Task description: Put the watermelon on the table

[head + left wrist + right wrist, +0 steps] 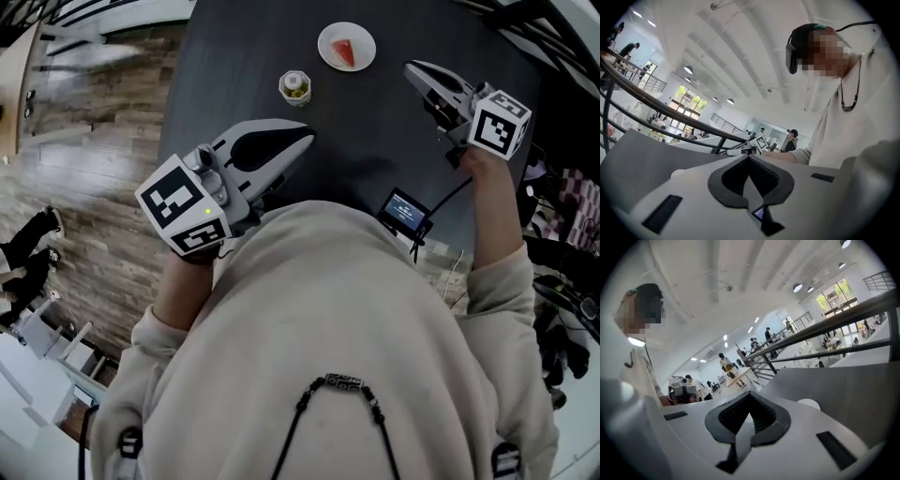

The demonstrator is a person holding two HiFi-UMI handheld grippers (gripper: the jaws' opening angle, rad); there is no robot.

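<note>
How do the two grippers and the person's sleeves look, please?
The left gripper and right gripper are light grey tapered shells with black ribbed pads. Each carries a white cube with black square markers. A black cable hangs by the right one. The sleeves are cream.

Open-plan hall, daylit. Floor (94, 169): grey-brown wood planks. Furniture: one dark table (234, 56) with a matt top, and a pale long table (740, 376) far off. Ceiling (740, 42): white, ribbed with parallel beams, with round lamps (688, 69) lit. A dark metal railing (689, 122) crosses the space. Beyond it, tall windows (686, 101) show greenery outside. Walls are white, and the light is bright and even.
</note>
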